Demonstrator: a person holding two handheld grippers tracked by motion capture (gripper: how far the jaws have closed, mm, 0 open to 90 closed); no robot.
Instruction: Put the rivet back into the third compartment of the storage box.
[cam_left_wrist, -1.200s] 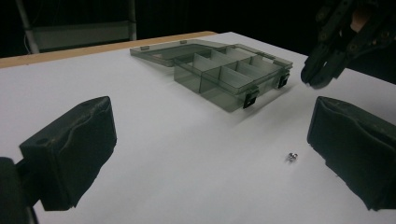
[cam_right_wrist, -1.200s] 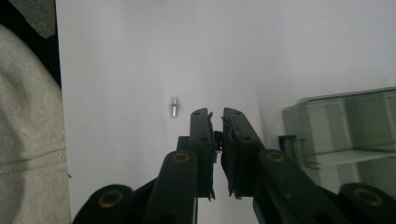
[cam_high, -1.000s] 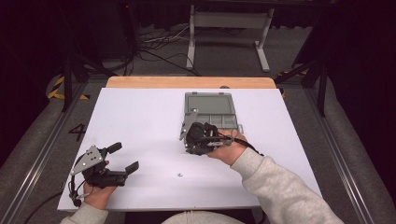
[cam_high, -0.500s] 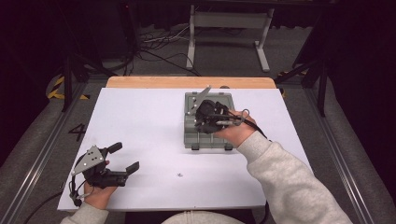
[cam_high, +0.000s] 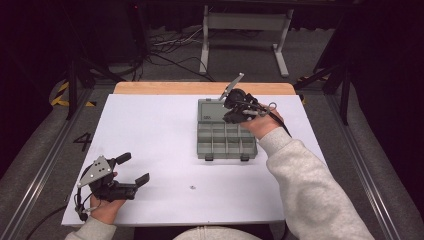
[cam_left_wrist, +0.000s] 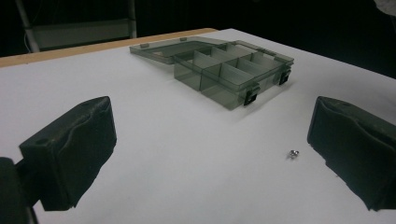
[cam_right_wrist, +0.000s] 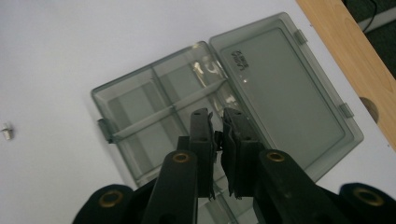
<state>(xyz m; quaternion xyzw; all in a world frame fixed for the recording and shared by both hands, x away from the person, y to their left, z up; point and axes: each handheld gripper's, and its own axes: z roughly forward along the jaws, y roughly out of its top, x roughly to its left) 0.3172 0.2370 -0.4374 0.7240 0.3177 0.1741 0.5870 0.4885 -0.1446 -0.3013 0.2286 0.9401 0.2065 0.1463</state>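
- Two grippers at work: the right gripper (cam_high: 226, 111) hangs over the open box (cam_high: 226, 142), jaws pressed nearly together with nothing between them
- The box lies right of the table's (cam_high: 150, 125) centre, lid (cam_right_wrist: 285, 88) flat toward the far edge
- The left gripper (cam_high: 134, 170) rests near the front left corner, jaws spread wide
- A small screw (cam_high: 192, 187) lies loose on the table, between left gripper and box

fingers (cam_left_wrist: 70, 154) spread wide; open compartment box (cam_left_wrist: 219, 70) beyond, small screw (cam_left_wrist: 293, 153) near one finger.
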